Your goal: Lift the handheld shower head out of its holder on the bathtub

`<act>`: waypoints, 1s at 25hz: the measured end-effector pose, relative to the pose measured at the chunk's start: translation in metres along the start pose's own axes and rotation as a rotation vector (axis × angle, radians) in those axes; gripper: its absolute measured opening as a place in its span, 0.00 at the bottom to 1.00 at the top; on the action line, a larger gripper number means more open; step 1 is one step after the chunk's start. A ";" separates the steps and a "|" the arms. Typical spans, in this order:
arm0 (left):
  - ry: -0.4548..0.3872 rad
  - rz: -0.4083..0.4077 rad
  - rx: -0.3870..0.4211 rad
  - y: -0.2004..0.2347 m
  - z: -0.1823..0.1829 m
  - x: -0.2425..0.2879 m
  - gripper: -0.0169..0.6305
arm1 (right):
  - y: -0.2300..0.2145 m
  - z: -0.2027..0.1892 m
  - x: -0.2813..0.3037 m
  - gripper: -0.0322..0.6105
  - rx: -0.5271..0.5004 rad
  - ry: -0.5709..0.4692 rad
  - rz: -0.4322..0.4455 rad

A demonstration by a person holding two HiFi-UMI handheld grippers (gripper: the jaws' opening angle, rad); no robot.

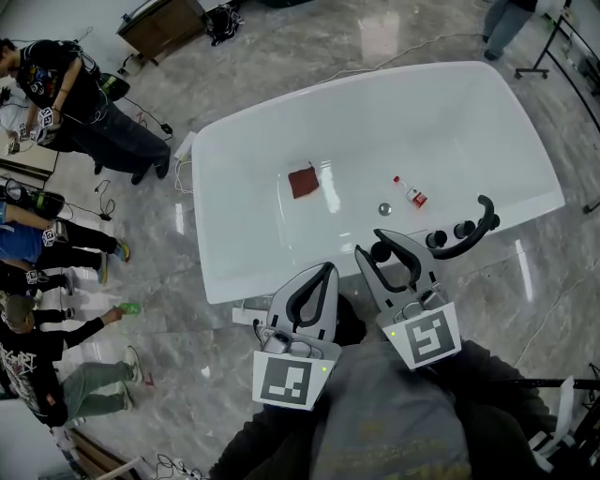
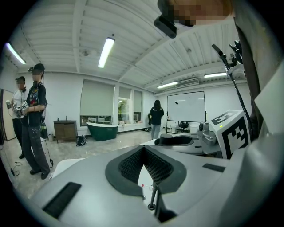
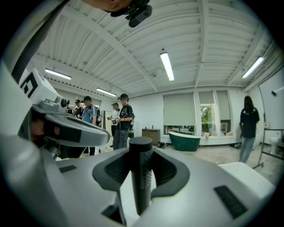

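Note:
The black shower head [image 1: 381,252] is a round-topped stick standing upright between the jaws of my right gripper [image 1: 371,244], which is shut on it just over the near rim of the white bathtub [image 1: 450,112]. In the right gripper view the shower head [image 3: 141,173] fills the gap between the ribbed pads of that gripper [image 3: 141,155]. The black tap knobs [image 1: 437,240] and curved spout [image 1: 480,228] sit on the rim just right of it. My left gripper [image 1: 327,270] hovers beside it at the left, and in its own view my left gripper [image 2: 144,150] is shut on nothing.
Inside the tub lie a red cloth [image 1: 303,181], a small red-and-white bottle [image 1: 411,192] and the drain [image 1: 383,208]. Several people [image 1: 66,94] stand on the marble floor at the left. A wooden cabinet [image 1: 164,23] stands at the back. A green tub [image 3: 185,141] is far off.

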State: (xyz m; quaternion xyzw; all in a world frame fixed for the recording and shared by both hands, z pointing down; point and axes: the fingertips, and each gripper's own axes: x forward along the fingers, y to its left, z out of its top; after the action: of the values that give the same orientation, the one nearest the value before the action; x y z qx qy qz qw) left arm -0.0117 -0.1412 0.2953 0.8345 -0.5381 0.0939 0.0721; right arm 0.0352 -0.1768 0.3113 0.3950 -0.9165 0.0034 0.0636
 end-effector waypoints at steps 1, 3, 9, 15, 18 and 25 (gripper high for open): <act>-0.004 0.001 0.004 -0.001 0.000 0.000 0.03 | 0.000 0.001 -0.001 0.26 0.000 -0.006 0.000; -0.013 0.004 0.008 -0.003 0.001 0.000 0.03 | -0.001 0.005 -0.002 0.26 -0.002 -0.017 0.003; -0.044 0.018 0.013 -0.002 0.022 -0.005 0.03 | 0.000 0.029 -0.006 0.26 -0.012 -0.038 0.017; -0.070 0.031 0.017 -0.004 0.036 -0.009 0.03 | 0.001 0.043 -0.010 0.26 -0.009 -0.046 0.036; -0.084 0.039 0.016 -0.002 0.041 -0.016 0.03 | 0.007 0.051 -0.011 0.26 -0.018 -0.054 0.044; -0.089 0.047 0.026 -0.022 0.039 -0.009 0.03 | -0.001 0.047 -0.024 0.26 -0.029 -0.069 0.065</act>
State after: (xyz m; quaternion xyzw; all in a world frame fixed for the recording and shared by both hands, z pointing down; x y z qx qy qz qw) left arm 0.0078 -0.1328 0.2548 0.8260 -0.5588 0.0653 0.0349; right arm 0.0470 -0.1624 0.2619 0.3641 -0.9304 -0.0215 0.0373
